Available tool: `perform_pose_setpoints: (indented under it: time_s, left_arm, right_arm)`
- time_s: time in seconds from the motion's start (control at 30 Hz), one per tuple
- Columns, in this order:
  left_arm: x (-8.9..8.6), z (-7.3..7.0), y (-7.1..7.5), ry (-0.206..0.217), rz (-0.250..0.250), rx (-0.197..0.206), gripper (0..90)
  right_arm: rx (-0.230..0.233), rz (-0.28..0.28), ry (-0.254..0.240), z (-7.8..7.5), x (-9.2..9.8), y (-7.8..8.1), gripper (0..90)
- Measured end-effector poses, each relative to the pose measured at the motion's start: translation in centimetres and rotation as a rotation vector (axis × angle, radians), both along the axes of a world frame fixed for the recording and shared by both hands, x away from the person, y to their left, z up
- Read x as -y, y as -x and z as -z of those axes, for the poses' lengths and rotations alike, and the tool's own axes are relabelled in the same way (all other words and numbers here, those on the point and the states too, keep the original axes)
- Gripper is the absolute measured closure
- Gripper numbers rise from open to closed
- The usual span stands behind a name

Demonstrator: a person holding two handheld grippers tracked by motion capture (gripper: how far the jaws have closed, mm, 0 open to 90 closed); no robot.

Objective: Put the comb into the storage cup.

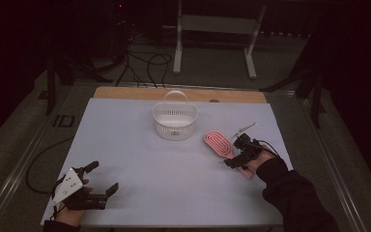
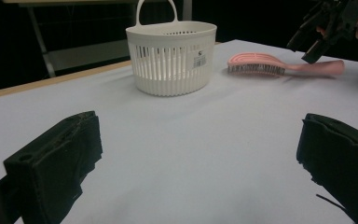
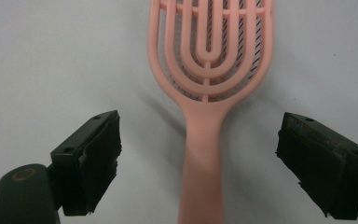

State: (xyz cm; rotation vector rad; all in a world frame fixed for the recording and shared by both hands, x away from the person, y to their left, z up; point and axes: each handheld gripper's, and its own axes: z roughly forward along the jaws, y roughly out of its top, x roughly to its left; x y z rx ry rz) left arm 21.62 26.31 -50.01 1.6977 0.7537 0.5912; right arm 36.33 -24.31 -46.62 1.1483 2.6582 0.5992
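Hovering over the handle of the pink plastic vented hairbrush (image 3: 208,140), your right gripper (image 3: 198,158) has its jaws spread wide, one on either side of the handle and neither pad touching it; nothing is gripped yet. From the high view the hairbrush (image 1: 219,142) lies flat on the pale table cover (image 1: 140,159), head pointing toward the white slotted plastic basket with a hoop handle (image 1: 175,120), handle running back under your right gripper (image 1: 237,153); brush and basket sit near each other but apart, with bare cover between. Seen from the left gripper view, the bristles face down on the cover.

Your left gripper (image 1: 99,180) rests low at the near left of the table cover, jaws wide and empty, well apart from both things; its own view looks across to the basket (image 2: 171,58) and the brush (image 2: 261,64).

Step in hand, as I read it: the approach to a grasp on the brush handle; the likely aim is the basket. Next move calls for lowering until the pads bracket the handle at its narrow neck, centred; then closing squarely; the handle is slim and smooth, so an off-centre pinch may let it twist or skid on the cover.
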Motion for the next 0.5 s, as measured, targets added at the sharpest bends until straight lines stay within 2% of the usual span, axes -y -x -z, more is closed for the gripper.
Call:
perform_pose_setpoints:
  time_s: [0.2,0.5]
  left_arm:
    - [-0.1,0.0,0.0,-0.002,-0.012,0.005,0.0]
    - [-0.1,0.0,0.0,-0.001,-0.008,0.004,0.0]
  right_arm:
    - [-0.030,-0.014,0.023,0.0,-0.4,-0.5,20.4]
    - [-0.059,-0.009,0.042,-0.1,-0.8,-1.2,21.7]
